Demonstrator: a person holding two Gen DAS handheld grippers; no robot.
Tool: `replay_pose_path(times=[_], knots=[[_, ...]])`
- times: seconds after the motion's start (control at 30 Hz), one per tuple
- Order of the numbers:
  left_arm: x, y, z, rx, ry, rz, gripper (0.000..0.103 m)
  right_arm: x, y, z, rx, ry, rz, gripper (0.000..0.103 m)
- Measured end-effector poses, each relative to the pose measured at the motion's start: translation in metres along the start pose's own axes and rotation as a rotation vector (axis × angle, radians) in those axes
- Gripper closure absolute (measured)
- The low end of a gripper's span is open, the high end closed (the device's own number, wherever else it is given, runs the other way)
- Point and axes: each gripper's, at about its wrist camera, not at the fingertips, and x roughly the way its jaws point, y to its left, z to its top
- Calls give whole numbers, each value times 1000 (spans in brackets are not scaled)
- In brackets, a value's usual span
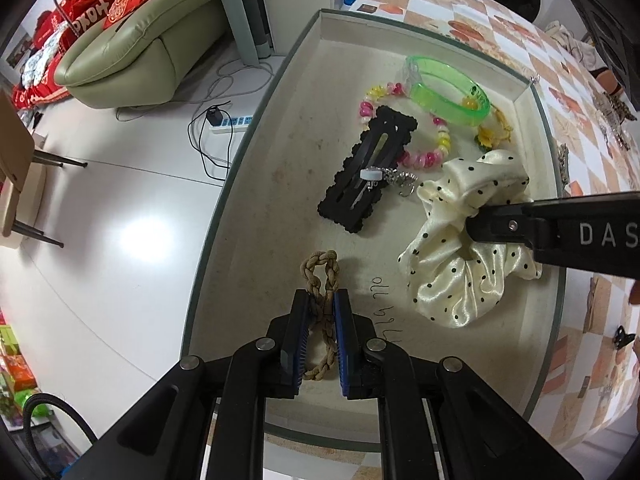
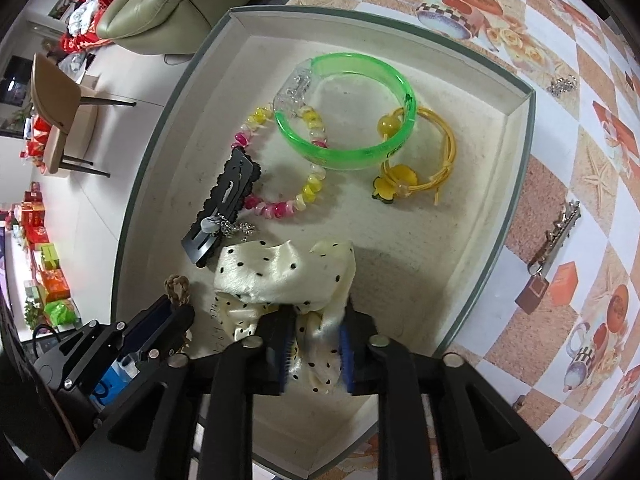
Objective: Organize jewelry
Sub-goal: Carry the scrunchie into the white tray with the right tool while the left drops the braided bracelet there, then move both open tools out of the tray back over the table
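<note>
Your left gripper [image 1: 322,328] has its jaws pinched down on the braided tan hair tie [image 1: 320,280], near the box's left wall at the near end; one loop pokes out past the fingertips and the rest runs back between the blue pads. Your right gripper [image 2: 314,350] has its jaws squeezed onto the cream polka-dot scrunchie [image 2: 280,272], with the satin bunched up between the pads and spilling forward over the box floor. In the left wrist view that scrunchie [image 1: 460,256] sits toward the box's right side with the right gripper [image 1: 500,224] coming in from the right.

Everything's inside the shallow cardboard box [image 2: 460,280], which sits on the table [image 2: 560,160] with the checkered tablecloth. The black scalloped hair clip [image 2: 224,208] lies along the left wall with a small silver charm [image 2: 232,226] on top of it. The pink-and-yellow beaded bracelet [image 2: 280,204] is just beside the clip, and the green translucent bangle [image 2: 348,112] overlaps its far part. The yellow flower hair tie [image 2: 416,164] sits by the bangle toward the far right corner. A couple of silver pieces [image 2: 560,224] lie out on the table past the box's right wall.
</note>
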Motion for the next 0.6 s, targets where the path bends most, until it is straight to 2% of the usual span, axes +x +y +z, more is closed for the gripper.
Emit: replay_pose_path(times=[0.2,0.23,0.27,0.3,0.33,0.4,0.6], knots=[[-2,-3,1,3,-1,10,86,-4,-2,3,1,-9,6,48],[-3,-4,1,3,-2,11,80,-6,-5,3,4,-13,11,43],[-4,-5,1,3,-3,13,64,-9,-6,4,8,-19,16,41],[-6,-6,1,3,-7,20,15,-13,-7,5,15,-28,25,38],[-10,-6,0,-3,-27,37,0,-17,-9,6,20,-34,31,35],[-20,-9,1,4,-69,51,0,-23,-10,7,33,-49,43,33],[-26,-17,5,13,-62,44,0,-51,-20,5,81,-101,77,30]])
